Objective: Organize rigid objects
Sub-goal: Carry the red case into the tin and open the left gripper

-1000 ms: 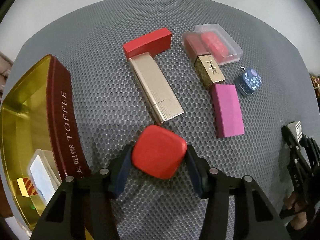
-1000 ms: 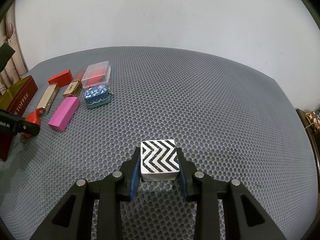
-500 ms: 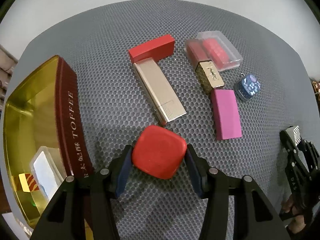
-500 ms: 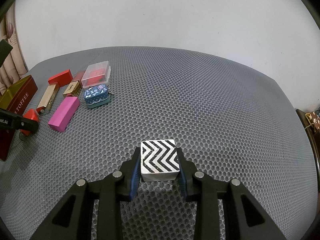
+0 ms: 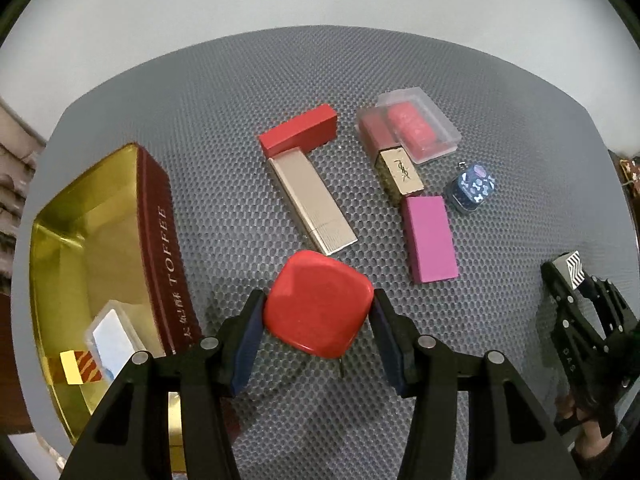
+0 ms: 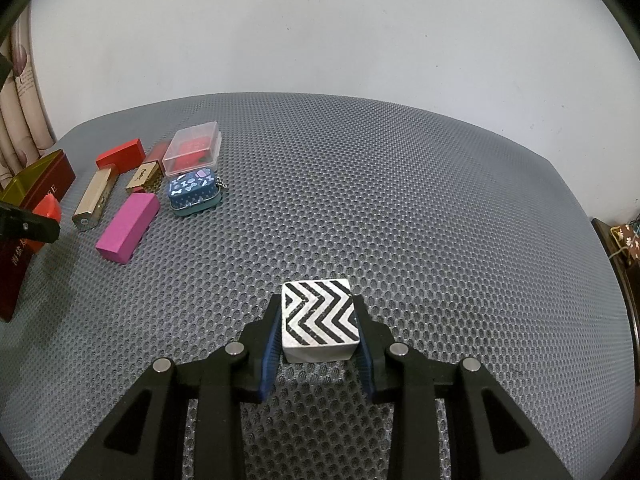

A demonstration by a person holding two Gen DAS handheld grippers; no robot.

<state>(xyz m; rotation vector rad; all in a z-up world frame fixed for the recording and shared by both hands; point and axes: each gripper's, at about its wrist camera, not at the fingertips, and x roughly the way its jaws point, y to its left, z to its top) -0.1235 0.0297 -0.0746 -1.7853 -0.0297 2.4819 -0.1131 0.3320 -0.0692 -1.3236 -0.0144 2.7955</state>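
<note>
While left gripper [image 5: 318, 312] clamps red case [image 5: 318, 304], right gripper [image 6: 316, 330] clamps chevron block [image 6: 318, 316], surrounded by bare mat [image 6: 440, 208].

A grey honeycomb-mesh bench [image 5: 224, 128] carries a glossy red rounded-square case [image 5: 318, 306], a matte red box [image 5: 298, 132], a gold ribbed tube [image 5: 312, 204], a magenta block [image 5: 430, 238], a navy tin with pale bone prints [image 5: 472, 188], a maroon toffee tin with gold inside [image 5: 160, 236] and a white cube with black chevron stripes [image 6: 318, 314].
</note>
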